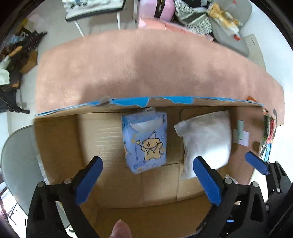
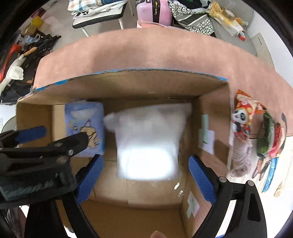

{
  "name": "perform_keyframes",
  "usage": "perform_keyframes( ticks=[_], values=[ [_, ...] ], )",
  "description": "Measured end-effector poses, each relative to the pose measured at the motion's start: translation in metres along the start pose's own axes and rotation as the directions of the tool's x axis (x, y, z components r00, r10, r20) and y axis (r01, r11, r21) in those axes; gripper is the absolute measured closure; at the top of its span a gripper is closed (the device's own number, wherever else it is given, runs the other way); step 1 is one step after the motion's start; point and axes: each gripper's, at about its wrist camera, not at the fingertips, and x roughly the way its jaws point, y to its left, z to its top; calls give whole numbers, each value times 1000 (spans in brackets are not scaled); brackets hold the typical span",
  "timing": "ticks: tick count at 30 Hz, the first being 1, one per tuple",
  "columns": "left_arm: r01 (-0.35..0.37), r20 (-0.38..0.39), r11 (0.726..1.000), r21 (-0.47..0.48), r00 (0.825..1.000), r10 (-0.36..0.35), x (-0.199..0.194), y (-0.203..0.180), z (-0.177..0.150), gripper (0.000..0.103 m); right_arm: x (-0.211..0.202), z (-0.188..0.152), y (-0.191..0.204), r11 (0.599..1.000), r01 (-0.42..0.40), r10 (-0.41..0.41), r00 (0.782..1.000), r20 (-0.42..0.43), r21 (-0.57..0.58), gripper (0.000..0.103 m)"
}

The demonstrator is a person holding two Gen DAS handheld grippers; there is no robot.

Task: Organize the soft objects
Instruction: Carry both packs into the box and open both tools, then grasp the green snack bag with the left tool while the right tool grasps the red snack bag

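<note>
An open cardboard box [image 1: 60,146] [image 2: 210,109] sits on a pink rug. Inside it lie a blue tissue pack with a bear drawing [image 1: 145,142] [image 2: 85,119] and a white soft packet [image 1: 207,139] [image 2: 148,139], side by side. My left gripper [image 1: 146,181] hovers open and empty above the box, over the blue pack. My right gripper [image 2: 145,179] hovers open and empty above the white packet, which looks blurred. One right finger [image 1: 256,163] shows at the right in the left wrist view; the left gripper's fingers [image 2: 31,134] show at the left in the right wrist view.
A panda snack bag [image 2: 241,117] and other colourful packets [image 2: 271,142] lie on the rug [image 1: 146,69] right of the box. Beyond the rug are a pink suitcase [image 2: 155,11], a chair [image 2: 98,16], clothes and clutter. A grey chair seat [image 1: 16,161] stands left.
</note>
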Motion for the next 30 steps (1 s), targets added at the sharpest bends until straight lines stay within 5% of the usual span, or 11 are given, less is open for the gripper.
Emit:
perform_keyframes(
  ticks=[10, 20, 26, 30],
  values=[
    [-22, 185, 999, -29, 982, 27, -53, 22, -57, 1, -52, -54, -14, 1000, 21, -20, 995, 93, -12, 0],
    [-58, 239, 998, -18, 969, 61, -69, -14, -89, 1, -87, -112, -22, 994, -101, 107, 982, 153, -42, 0],
    [-118, 317, 992, 52, 944, 96, -87, -99, -82, 1, -120, -128, -114, 981, -181, 164, 964, 209, 66, 0],
    [-82, 299, 990, 117, 953, 44, -74, -174, -52, 1, -130, -132, -223, 967, -158, 110, 967, 232, 201, 0]
  ],
)
